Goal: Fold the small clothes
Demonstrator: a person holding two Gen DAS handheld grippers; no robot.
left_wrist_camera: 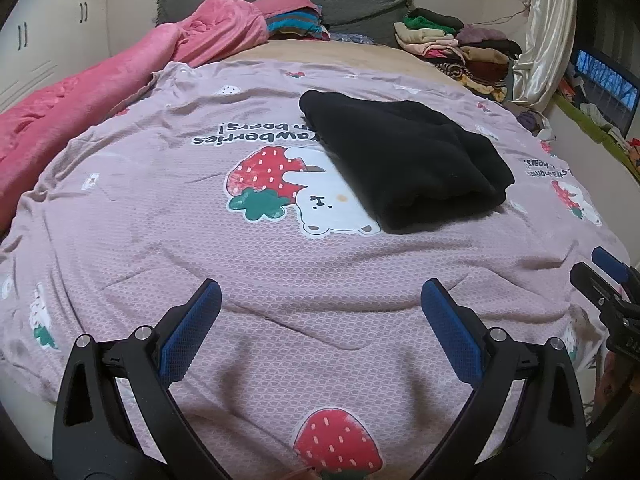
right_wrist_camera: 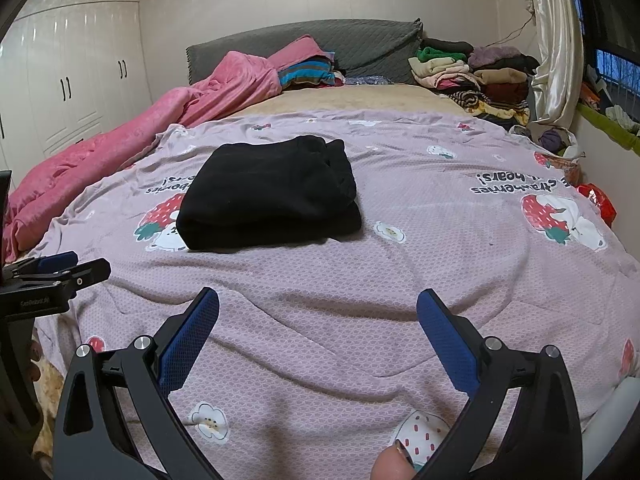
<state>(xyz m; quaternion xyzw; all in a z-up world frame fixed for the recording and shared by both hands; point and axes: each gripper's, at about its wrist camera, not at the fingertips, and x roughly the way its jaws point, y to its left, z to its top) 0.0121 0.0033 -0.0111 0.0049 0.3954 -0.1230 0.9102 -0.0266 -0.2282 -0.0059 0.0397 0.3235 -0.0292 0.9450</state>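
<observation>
A black garment [left_wrist_camera: 404, 164] lies folded into a thick rectangle on the pink strawberry-print blanket [left_wrist_camera: 180, 248], in the middle of the bed. The right wrist view shows the same black garment [right_wrist_camera: 270, 194] ahead and a little left. My left gripper [left_wrist_camera: 320, 296] hovers over the blanket short of the garment, open, nothing between its blue pads. My right gripper [right_wrist_camera: 318, 300] is likewise open and empty, held back from the garment. The right gripper's side [left_wrist_camera: 608, 284] shows at the left view's right edge, and the left gripper [right_wrist_camera: 60, 272] at the right view's left edge.
A pink quilt [right_wrist_camera: 120, 148] is bunched along the bed's left side. Stacks of folded clothes [right_wrist_camera: 476, 76] sit at the far right by the grey headboard [right_wrist_camera: 360, 44]. White wardrobes [right_wrist_camera: 68, 80] stand left, a curtain [right_wrist_camera: 554, 40] and window right. A fingertip [right_wrist_camera: 394, 466] shows at the bottom.
</observation>
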